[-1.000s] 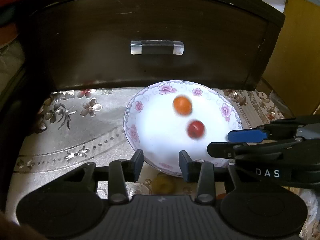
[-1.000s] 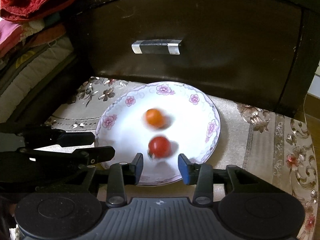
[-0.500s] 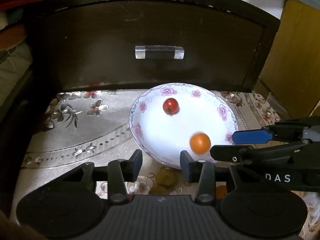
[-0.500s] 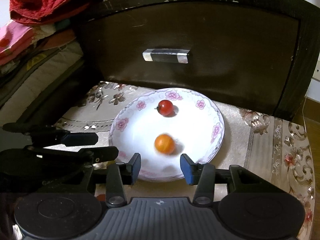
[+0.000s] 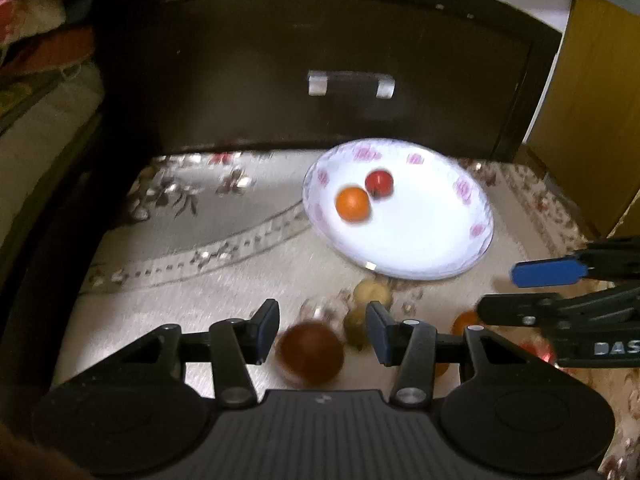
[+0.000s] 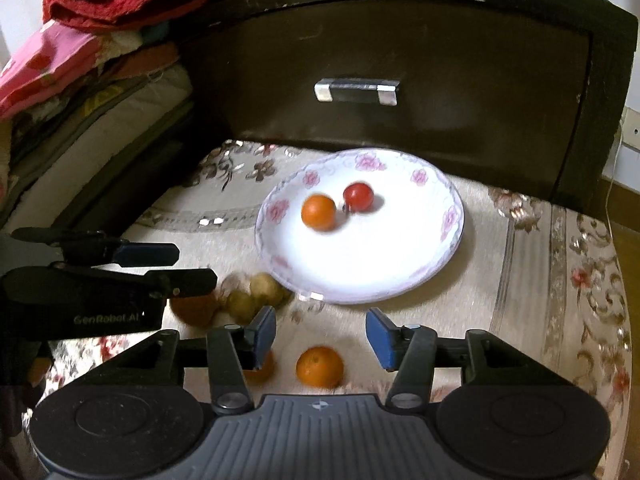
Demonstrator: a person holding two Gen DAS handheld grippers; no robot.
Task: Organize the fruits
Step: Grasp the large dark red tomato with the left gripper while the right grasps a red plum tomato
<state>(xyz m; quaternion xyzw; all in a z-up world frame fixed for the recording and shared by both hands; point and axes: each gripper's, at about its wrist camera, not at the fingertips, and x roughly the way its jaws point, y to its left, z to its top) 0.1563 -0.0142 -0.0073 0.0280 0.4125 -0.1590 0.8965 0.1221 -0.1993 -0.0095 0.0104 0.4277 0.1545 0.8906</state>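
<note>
both grippers, left gripper and right gripper, stand part open, jaws just widened, gripping nothing. orange and tomato touch on plate; other fruits lie loose on cloth.

A floral embroidered cloth covers the surface before a dark drawer front. On the cloth: a flowered white plate; just beside the plate's near rim, small yellowish fruits; nearer still, an orange fruit.
</note>
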